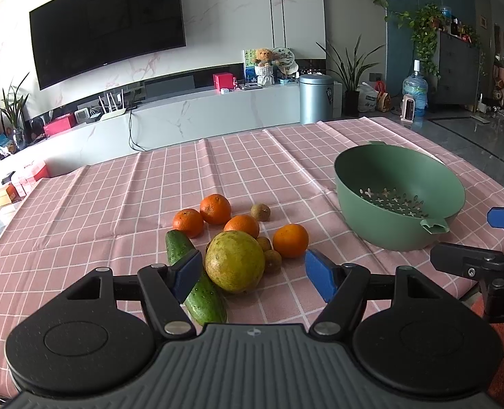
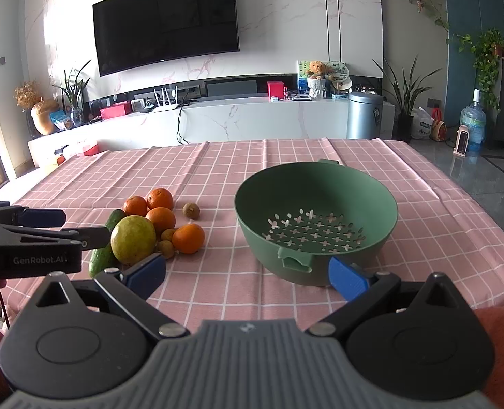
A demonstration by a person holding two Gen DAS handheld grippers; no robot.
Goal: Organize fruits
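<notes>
On the table, the fruits lie heaped beside the empty colander, both the left gripper and right gripper spread and holding nothing, so a careless grasp may roll the oranges away.

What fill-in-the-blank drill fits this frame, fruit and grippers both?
1. The green colander holds ____ fruit.
2. ____ oranges lie on the pink checked cloth.
3. The left gripper has its jaws ____.
4. The cucumber lies touching the big yellow-green ____.

Missing: no; four; open; citrus
</notes>
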